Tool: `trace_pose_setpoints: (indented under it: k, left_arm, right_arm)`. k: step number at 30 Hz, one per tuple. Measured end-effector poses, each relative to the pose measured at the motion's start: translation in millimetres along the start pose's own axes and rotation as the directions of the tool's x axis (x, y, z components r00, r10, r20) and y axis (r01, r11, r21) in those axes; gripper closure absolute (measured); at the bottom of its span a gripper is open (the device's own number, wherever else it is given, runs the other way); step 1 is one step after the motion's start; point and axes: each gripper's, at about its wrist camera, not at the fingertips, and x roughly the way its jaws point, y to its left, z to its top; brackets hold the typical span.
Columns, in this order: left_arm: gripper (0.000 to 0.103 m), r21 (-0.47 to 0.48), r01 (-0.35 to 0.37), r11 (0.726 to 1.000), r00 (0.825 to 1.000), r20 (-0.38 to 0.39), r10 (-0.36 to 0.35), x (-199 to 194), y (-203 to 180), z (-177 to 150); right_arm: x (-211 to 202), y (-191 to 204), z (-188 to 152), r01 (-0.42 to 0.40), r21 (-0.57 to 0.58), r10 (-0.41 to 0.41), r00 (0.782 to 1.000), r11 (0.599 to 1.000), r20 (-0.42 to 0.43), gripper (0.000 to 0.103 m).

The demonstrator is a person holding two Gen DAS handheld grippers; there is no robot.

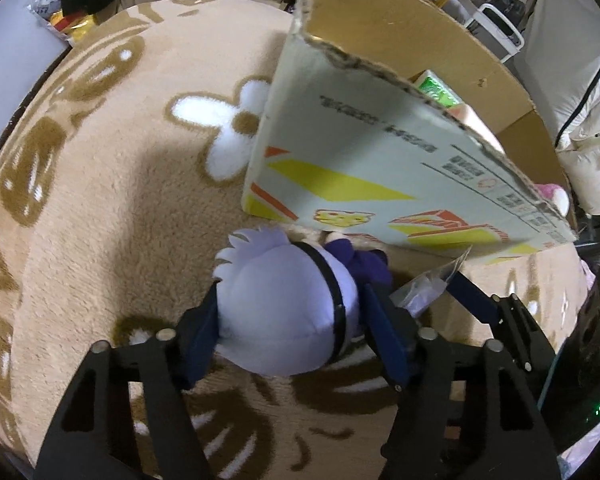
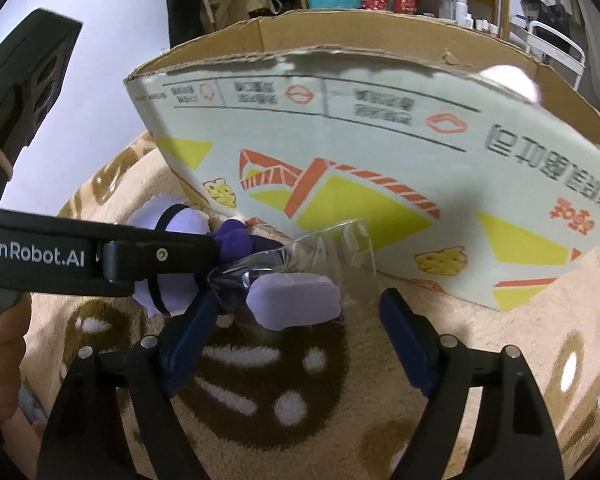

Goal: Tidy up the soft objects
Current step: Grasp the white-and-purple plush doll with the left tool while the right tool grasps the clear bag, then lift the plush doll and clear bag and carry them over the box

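Some toys already inside cardboard box (image 1: 380, 148); beside it, left claw (image 1: 290, 320) pinching plush doll (image 1: 284, 312), right claw (image 2: 296, 320) spread (nothing pinched).

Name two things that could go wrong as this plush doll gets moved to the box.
1. The left gripper squeezes only the plush doll's round head, so it may slip out.
2. The cardboard box's tall wall stands close; the clear wrapper and lilac piece between the right gripper's open fingers could snag.
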Motion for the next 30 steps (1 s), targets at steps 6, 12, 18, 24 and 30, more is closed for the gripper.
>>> trace_pose_setpoints:
  k: [6, 12, 18, 24, 30]
  left_arm:
    - [0.042, 0.021, -0.022, 1.0, 0.999, 0.034, 0.021, -12, -7, -6]
    - [0.043, 0.058, -0.07, 0.996, 0.994, 0.089, 0.065, -24, -17, -13]
    - [0.043, 0.038, -0.08, 0.996, 0.987, 0.14, 0.074, -39, -12, -22]
    - [0.043, 0.038, -0.109, 0.993, 0.974, 0.204, 0.099, -57, -13, -31]
    - [0.043, 0.066, -0.146, 0.987, 0.951, 0.285, 0.122, -76, -27, -41]
  right_arm:
    - [-15, -16, -6, 0.01, 0.058, -0.011, 1.0, 0.998, 0.011, 0.016]
    - [-31, -22, -10, 0.025, 0.091, -0.028, 0.999, 0.996, 0.034, 0.017]
    - [-49, -26, -10, 0.05, 0.103, -0.057, 0.996, 0.993, 0.072, 0.017]
    - [-69, -19, -9, 0.062, 0.099, -0.074, 0.99, 0.993, 0.12, 0.017]
    - [-98, -15, -12, 0.061, 0.098, -0.077, 0.982, 0.993, 0.171, 0.017]
